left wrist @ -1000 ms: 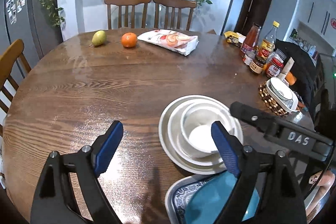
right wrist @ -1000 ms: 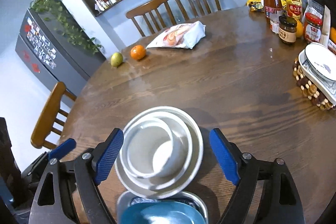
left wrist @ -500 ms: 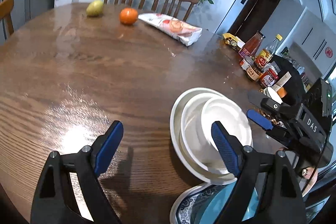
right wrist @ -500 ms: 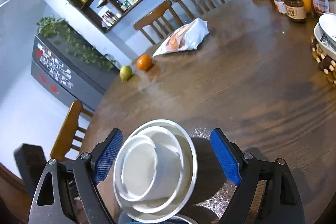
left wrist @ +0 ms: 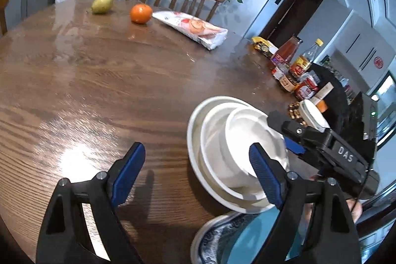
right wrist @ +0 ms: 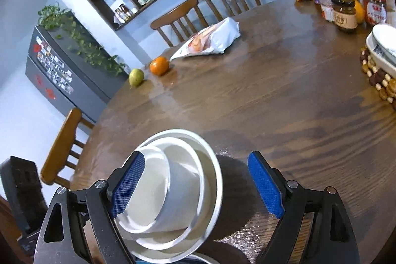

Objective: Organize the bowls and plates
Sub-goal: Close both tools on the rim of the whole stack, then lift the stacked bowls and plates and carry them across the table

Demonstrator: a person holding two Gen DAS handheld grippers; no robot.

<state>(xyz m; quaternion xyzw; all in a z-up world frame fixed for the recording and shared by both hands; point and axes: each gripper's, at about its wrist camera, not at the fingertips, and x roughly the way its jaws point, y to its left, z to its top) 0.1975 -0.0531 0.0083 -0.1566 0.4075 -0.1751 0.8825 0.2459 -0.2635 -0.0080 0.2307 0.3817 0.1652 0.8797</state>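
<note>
Our left tongs [left wrist: 196, 171] and right tongs [right wrist: 195, 186] gape wide, released, holding nothing; at twelve o'clock, one white plate [right wrist: 215, 165] carries two nested bowls [right wrist: 173, 180].

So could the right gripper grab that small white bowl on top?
Probably yes: the right gripper is open, the white bowl sits topmost in the stack, nothing covering it, one finger already beside it.

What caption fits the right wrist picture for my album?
Open blue-padded fingers reach around a stack of white bowls on a round wooden table.
</note>
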